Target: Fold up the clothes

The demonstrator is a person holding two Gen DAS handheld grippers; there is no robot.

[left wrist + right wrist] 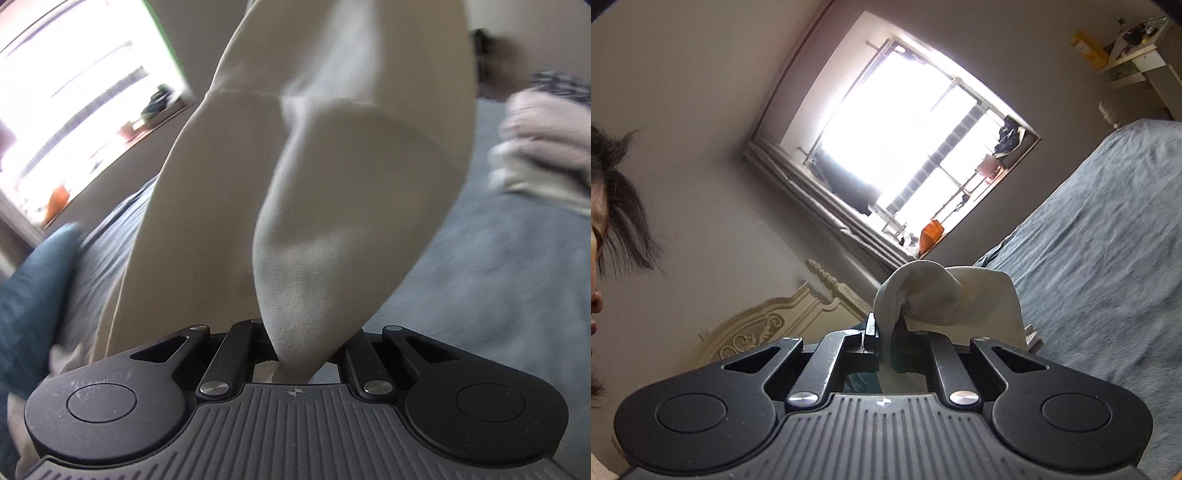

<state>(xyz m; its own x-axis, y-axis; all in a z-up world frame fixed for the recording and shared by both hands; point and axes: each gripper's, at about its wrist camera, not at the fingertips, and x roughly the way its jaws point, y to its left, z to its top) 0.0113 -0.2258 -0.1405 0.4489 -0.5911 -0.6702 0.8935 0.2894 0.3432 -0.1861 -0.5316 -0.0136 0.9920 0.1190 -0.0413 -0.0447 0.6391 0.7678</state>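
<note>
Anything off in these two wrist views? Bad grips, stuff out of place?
Nothing stands out. Left gripper and right gripper are each shut on cream cloth. The pile of clothes sits apart on the blue bedspread.

The cream garment (332, 177) is looking like smooth, matt knit cloth, soft and a bit stretchy. The bed cover (1108, 229) is reading as rougher grey-blue fabric, wrinkled. Each claw (291, 358) is showing matt black plastic with shiny metal rivets.
</note>
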